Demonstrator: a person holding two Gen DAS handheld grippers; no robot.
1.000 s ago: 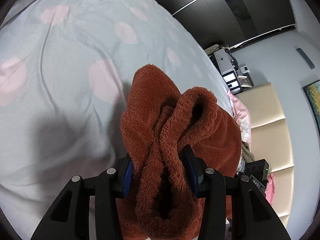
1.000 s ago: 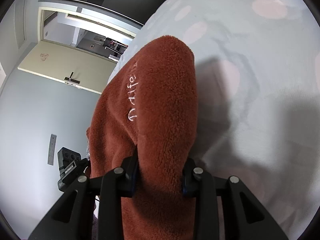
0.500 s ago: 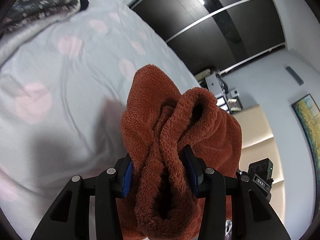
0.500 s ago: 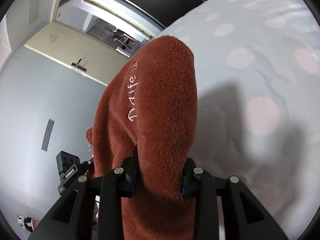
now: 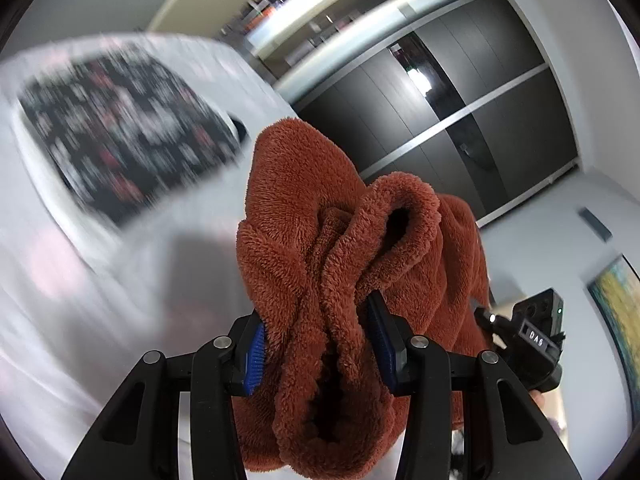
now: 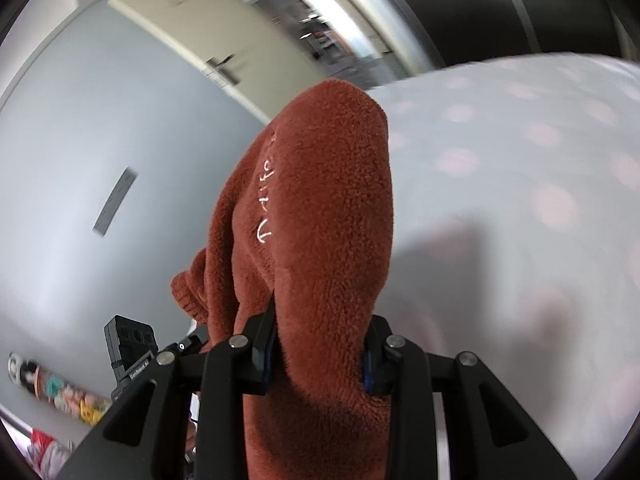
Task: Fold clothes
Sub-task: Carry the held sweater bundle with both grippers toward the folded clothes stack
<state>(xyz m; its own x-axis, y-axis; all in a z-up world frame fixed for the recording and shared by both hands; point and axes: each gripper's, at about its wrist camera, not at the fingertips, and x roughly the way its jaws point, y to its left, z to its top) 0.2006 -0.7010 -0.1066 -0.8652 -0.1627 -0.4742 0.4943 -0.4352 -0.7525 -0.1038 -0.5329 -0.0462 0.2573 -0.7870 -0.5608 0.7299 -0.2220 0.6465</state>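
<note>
**A:** What have your tools got?

**B:** Your left tool is clamped on a thick bunch of the rust fleece; the blue pads press into the pile on both sides, and folds bulge up between the fingers and spill below them. Your right tool is closed on another part of the same fleece, a smooth rounded hump with white stitched lettering along its left side.

**A:** Where is the fleece, then?

**B:** Held up in both tools, off the bed. In the left view it hangs on towards your right tool, seen at the right edge.

**A:** And beyond it?

**B:** The bed, pale with pink dots, lies behind the fleece and carries its shadow. Towards the bed's far edge, in the left view, a dark flowered cloth lies on it, blurred. Beyond stand the dark wardrobe doors and a grey wall.
</note>
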